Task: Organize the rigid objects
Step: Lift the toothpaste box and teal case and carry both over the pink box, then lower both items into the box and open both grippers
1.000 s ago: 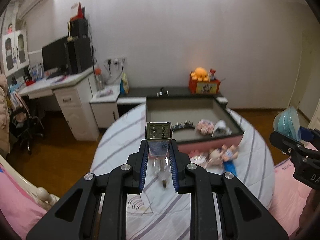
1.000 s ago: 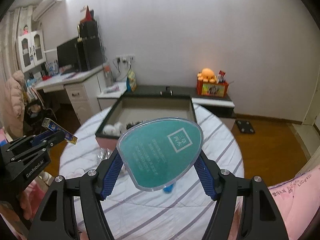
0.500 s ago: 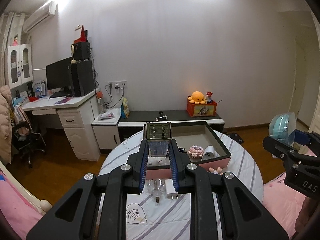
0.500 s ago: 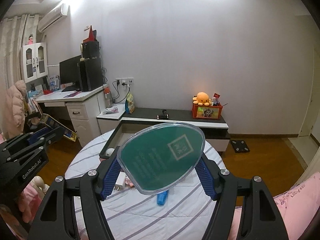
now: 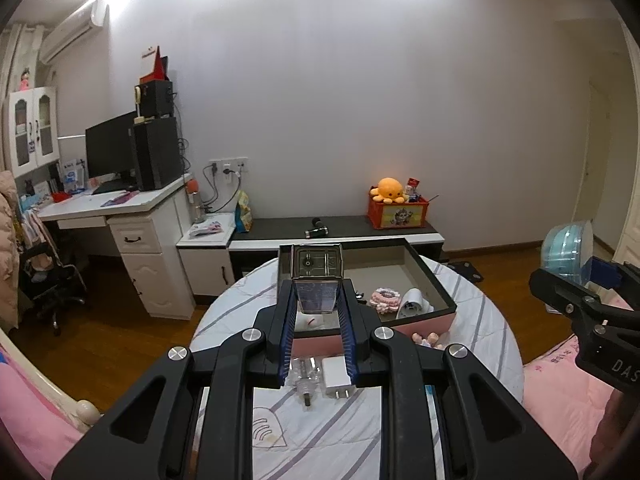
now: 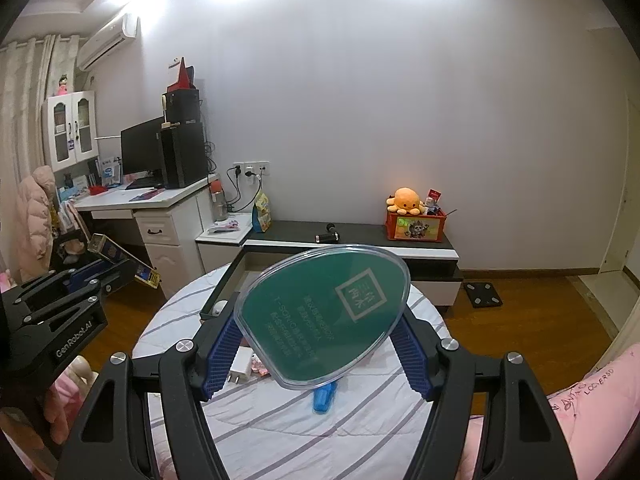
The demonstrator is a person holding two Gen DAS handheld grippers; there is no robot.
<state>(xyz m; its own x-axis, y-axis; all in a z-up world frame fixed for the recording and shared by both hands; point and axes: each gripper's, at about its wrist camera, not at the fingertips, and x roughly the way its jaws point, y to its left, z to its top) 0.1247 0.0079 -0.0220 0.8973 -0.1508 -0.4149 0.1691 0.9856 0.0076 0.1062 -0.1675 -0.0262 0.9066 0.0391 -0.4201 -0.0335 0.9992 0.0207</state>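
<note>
My left gripper [image 5: 316, 292] is shut on a small rectangular carton [image 5: 316, 278], held upright above the round striped table [image 5: 480, 320]. My right gripper [image 6: 320, 316] is shut on a teal egg-shaped clear case [image 6: 324, 312] and appears at the right edge of the left wrist view [image 5: 576, 300]. The left gripper with its carton [image 6: 120, 260] shows at the left of the right wrist view. An open pink box with a dark rim [image 5: 432, 280] sits on the table and holds a pink hair piece [image 5: 384, 298] and a white object [image 5: 412, 304].
A white charger plug [image 5: 338, 376], a clear plug [image 5: 306, 376] and a small doll [image 5: 426, 338] lie in front of the box. A blue item [image 6: 324, 398] lies near the table's front. Pink bedding [image 6: 580, 412] flanks the table; a desk [image 5: 120, 208] and a low cabinet [image 5: 340, 232] stand behind.
Both grippers have risen and tipped up, each still gripping its object. The table and pink box now sit lower in both views, and more wall and ceiling show.
</note>
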